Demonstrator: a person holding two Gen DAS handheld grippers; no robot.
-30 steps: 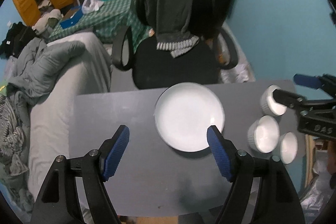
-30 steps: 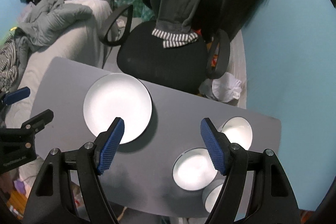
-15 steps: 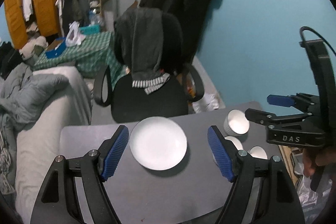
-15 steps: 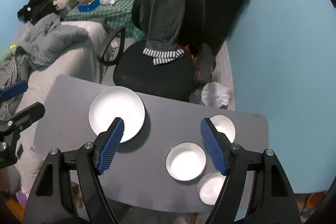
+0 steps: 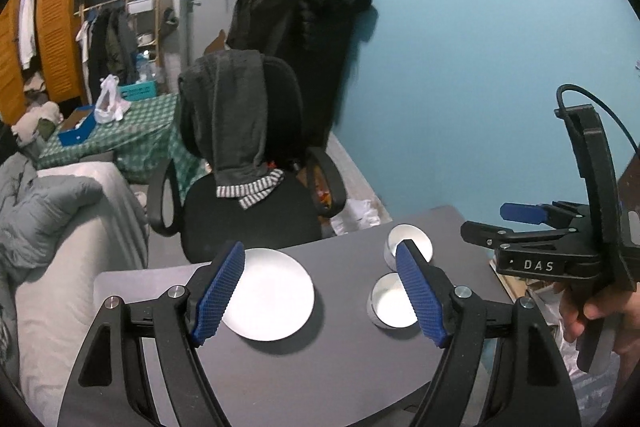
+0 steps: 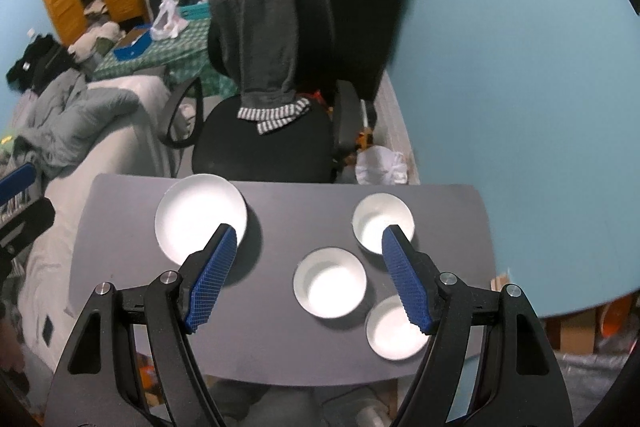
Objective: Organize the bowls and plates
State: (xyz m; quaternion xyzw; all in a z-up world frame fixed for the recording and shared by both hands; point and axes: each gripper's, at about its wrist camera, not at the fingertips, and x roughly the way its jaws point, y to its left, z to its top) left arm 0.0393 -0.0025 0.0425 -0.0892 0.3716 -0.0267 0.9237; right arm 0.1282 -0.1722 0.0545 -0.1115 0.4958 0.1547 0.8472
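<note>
Right wrist view: right tool (image 6: 306, 273) hangs high over the bench (image 6: 276, 347), pointed steeply down, jaws wide, nothing between the pads, touching nothing. Directly below its gap, a little toward the right pad, sits the middle bowl (image 6: 330, 283). Near bowl (image 6: 394, 331) lies under the right pad, partly hidden by it. Far bowl (image 6: 380, 223) is beyond that pad's tip. All three bowls upright, apart from one another, clustered on this tool's side. Plate (image 6: 200, 217) lies ahead and left, partly behind the left pad's tip, well apart from the bowls.

Left wrist view: left tool (image 5: 320, 293) also high, jaws wide and empty. Plate (image 5: 268, 293) sits below, just inside its left pad. Two bowls show by the right pad; the third is not visible here. The right tool (image 5: 494, 223) shows off to the right, gripped by a hand (image 5: 600, 311).

Judgement: nothing grasped yet; stacking not begun. Key relation: bowls lie straight under the right tool, plate under the left, so each side has its own nearer piece. Bowls and plate are round, no long axis to align; a straight drop should serve. Chair (image 6: 264, 131) stands beyond the bench's far edge.
</note>
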